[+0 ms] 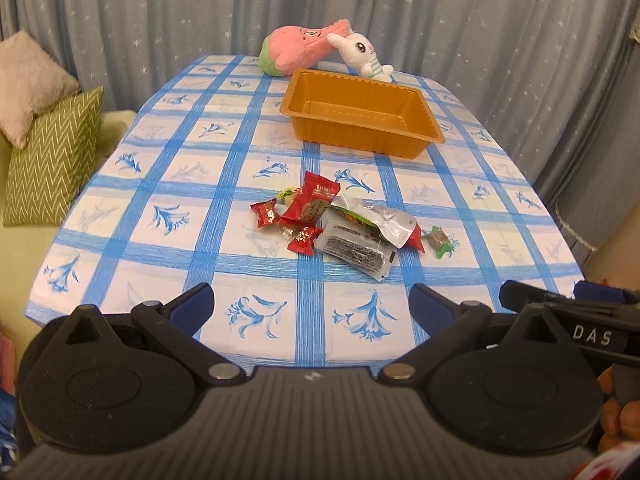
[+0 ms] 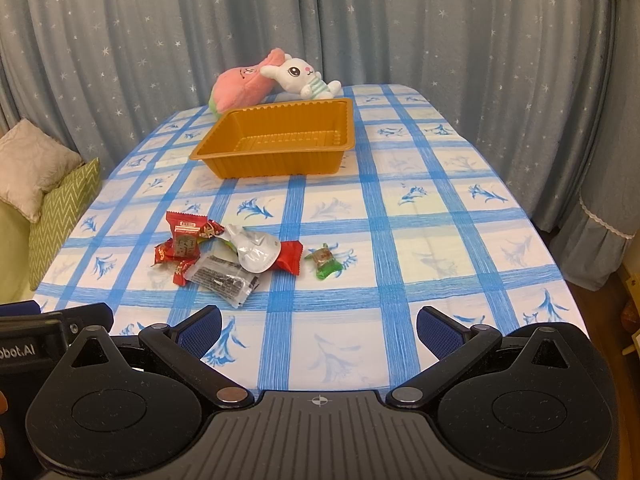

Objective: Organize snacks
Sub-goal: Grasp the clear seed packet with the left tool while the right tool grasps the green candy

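Observation:
A pile of wrapped snacks (image 1: 340,224) lies mid-table: red packets (image 1: 314,200), a silver pouch (image 1: 384,222), a clear pack of dark seaweed (image 1: 354,250), and a green-wrapped candy (image 1: 440,240) apart on the right. The pile also shows in the right wrist view (image 2: 228,256), with the green candy (image 2: 324,262). An empty orange tray (image 1: 360,110) (image 2: 280,140) stands behind the pile. My left gripper (image 1: 312,304) is open and empty near the table's front edge. My right gripper (image 2: 318,330) is open and empty beside it.
A pink plush (image 1: 296,48) and a white rabbit plush (image 1: 360,54) lie behind the tray at the far edge. Cushions (image 1: 48,152) sit on a sofa left of the table. Grey starred curtains hang behind. The tablecloth (image 1: 224,152) is blue-checked.

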Demonstrator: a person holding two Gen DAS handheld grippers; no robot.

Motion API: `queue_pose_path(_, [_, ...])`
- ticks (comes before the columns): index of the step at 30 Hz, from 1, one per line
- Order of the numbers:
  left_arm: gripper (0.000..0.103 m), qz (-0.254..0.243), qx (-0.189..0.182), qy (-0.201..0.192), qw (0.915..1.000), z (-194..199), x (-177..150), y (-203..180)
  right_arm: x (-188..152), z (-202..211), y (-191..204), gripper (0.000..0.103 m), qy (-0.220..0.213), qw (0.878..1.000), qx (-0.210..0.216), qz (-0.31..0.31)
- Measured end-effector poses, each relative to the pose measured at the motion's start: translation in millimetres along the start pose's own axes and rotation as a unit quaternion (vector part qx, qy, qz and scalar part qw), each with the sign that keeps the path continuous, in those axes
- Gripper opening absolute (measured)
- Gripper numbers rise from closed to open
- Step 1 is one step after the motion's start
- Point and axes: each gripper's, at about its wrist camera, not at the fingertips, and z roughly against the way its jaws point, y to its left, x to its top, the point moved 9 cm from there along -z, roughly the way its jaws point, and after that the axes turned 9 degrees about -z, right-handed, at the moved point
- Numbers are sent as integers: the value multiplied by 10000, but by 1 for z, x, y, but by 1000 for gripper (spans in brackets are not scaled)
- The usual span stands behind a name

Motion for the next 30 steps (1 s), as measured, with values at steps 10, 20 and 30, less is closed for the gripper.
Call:
queue_pose_path(10, [102,467,-184,271,9984,-49,7,7,12,-38,-9,103,1,10000,25,32])
queue_pose_path(20, [86,1238,-280,556,9904,-121,17,1,27,-99,-34,102,152,9996,1,-244])
queue_pose_path(30, [72,1856,-66,542,9811,-170,25,-5,34,-140,-53,102,275,9983,26,-516])
